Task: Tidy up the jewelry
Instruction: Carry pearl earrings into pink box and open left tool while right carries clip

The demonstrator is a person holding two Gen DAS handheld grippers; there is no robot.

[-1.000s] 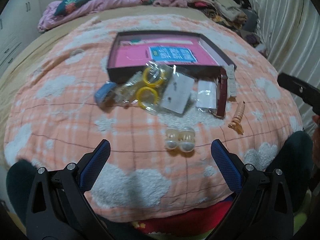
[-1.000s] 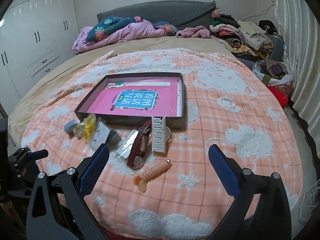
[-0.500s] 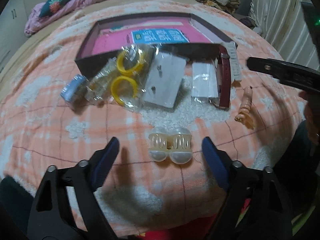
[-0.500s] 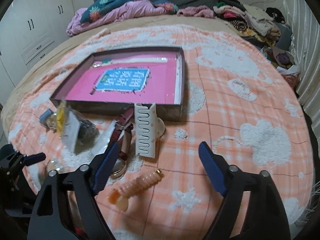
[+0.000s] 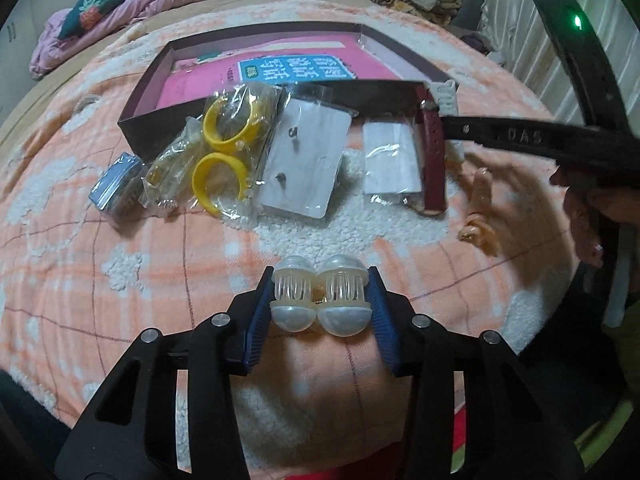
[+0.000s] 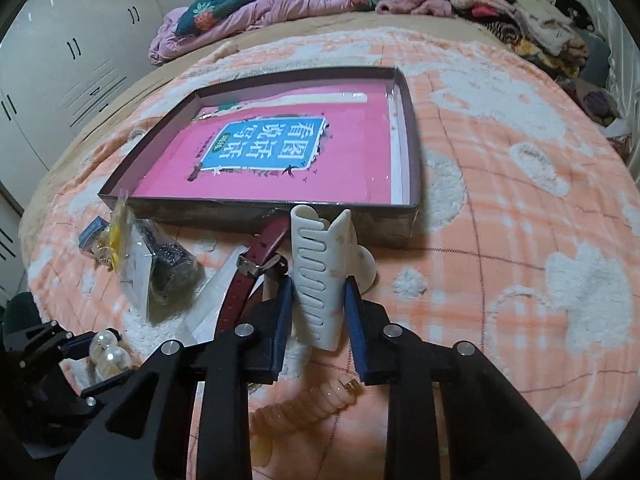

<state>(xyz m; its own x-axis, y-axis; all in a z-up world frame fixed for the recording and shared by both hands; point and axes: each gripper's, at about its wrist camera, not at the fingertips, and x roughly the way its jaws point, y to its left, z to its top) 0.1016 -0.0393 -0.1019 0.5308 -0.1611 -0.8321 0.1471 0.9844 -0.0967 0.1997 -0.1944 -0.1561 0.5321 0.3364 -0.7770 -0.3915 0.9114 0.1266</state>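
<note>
A bed covered by an orange-and-white blanket carries all items. A shallow box with a pink book inside lies open at mid-blanket. Along its near wall sits a row of jewelry: a blue packet, a bag of yellow rings, a white earring card, a second clear bag and a maroon strap, with a peach spiral clip well to the right. The left gripper is closing around a pearl clip on the blanket nearer than the row; its blue pads touch both sides. The right gripper is closing on a white claw clip, which stands upright just before the box wall, its lower half between the pads; firm contact appears likely, though the fisheye edge view leaves this uncertain. A hand holds the right gripper's handle at the frame edge.
</note>
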